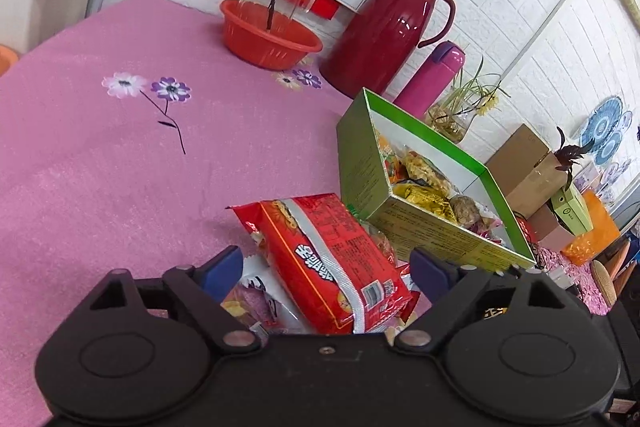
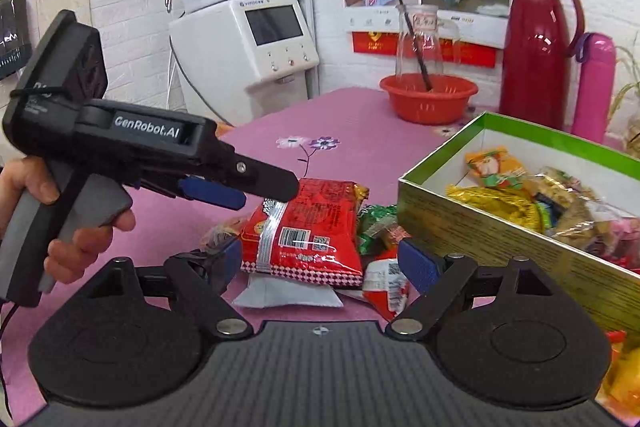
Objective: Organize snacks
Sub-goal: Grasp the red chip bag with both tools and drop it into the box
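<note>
Nearest, I see my left gripper (image 1: 326, 263) with fingers wide astride the red noodle packet (image 1: 332, 263), not pressing; right gripper (image 2: 320, 259) likewise wide. Packet lies left of the green snack box (image 2: 500, 223).

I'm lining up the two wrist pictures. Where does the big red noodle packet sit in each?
Left wrist: the red noodle packet lies low at centre, between the left tongs' blue pads.
Right wrist: centre, slightly low, atop the snack pile.
Shared landmark: the green box, just right of it.
</note>
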Tool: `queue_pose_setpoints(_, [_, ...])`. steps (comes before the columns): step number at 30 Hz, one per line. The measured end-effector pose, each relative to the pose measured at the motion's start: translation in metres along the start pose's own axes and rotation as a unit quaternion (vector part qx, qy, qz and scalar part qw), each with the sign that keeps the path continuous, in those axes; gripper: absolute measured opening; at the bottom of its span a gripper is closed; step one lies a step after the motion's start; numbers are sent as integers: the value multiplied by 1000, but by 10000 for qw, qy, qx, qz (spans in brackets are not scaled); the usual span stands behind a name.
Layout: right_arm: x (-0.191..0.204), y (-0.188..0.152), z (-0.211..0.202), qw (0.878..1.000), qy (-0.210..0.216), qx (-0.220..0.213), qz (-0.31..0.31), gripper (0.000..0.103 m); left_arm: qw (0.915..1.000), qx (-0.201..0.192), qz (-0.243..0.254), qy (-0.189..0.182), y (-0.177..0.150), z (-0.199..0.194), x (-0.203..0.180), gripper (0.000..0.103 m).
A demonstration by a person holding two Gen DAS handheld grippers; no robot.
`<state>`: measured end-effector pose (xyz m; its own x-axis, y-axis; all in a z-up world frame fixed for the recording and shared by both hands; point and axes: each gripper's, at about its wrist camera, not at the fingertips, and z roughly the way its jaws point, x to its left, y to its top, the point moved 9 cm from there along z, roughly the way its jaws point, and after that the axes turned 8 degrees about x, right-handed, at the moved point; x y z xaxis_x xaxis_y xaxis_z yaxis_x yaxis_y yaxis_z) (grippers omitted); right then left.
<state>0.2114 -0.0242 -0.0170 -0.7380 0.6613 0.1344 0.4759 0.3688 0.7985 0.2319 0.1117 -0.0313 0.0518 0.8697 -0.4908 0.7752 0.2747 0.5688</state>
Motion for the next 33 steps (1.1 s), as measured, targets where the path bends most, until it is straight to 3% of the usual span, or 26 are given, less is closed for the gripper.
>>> queue_pose_setpoints(6, [-1,7,30,9996,16,236,-137,103,9997,126,-98,-158,3,11,7,48])
queue_pose_setpoints(10, [-3,5,42,9985,273,462,115,103,9996,225,-130,-129,1,18,10,4])
queue_pose_setpoints(12, [-2,2,41,9973,432,522,280,103,9997,200,-92,-144,0,18,8,3])
queue_pose_setpoints(15, [3,-1,34,9980,344,469,232,99,9998,166,-38,-127,-2,14,3,0])
queue_pose_setpoints(19, [3,-3,21,9993,76,331,126,73,9999,47,104,-76,-5,4,-9,0])
queue_pose_setpoints(33, [-34,7,-59,9953,-509,-776,279,70,9935,-421,990,-361,12,-10,-107,0])
